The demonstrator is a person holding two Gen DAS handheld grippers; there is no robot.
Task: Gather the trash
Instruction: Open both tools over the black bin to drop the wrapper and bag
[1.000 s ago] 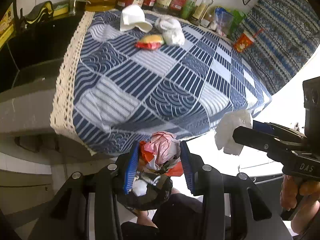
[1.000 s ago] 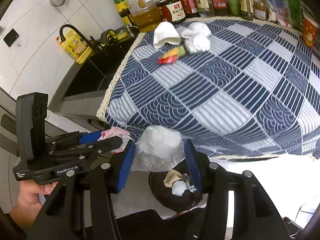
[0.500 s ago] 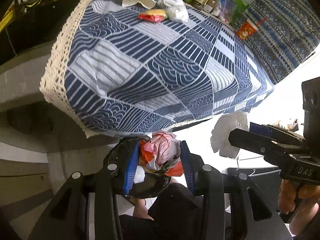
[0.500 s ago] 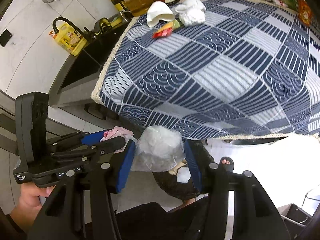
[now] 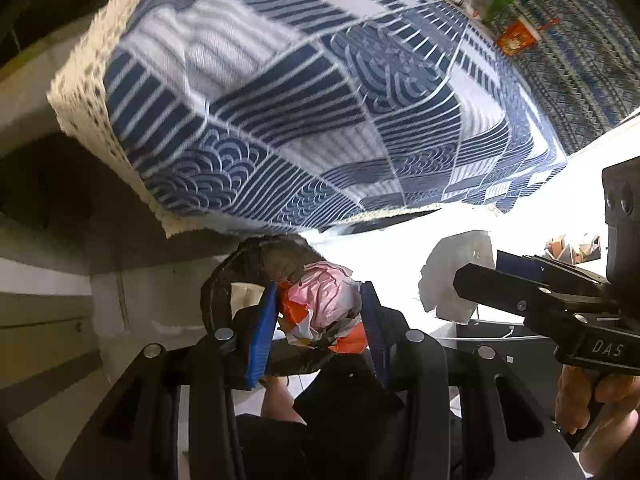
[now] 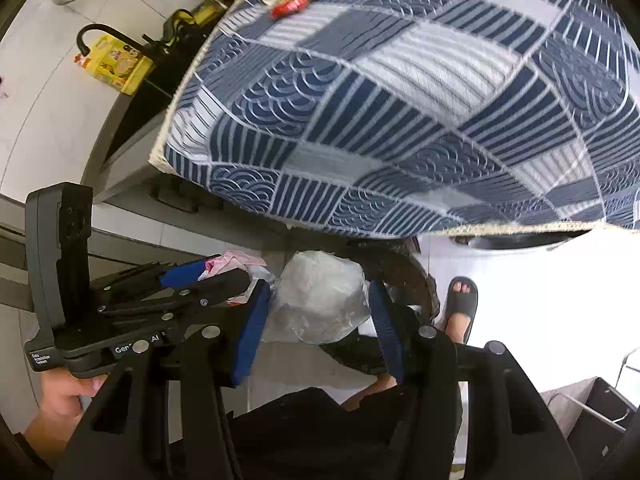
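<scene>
The left gripper is clamping its fingers on a pink-and-orange wrapper wad, and the right gripper is pinching a crumpled clear plastic wad; both are hanging over the black trash bag below the table edge, likely for dropping. Farther back, 1 red wrapper is lying on the tablecloth.

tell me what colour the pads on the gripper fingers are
Blue pads, clearest in the left wrist view.
</scene>
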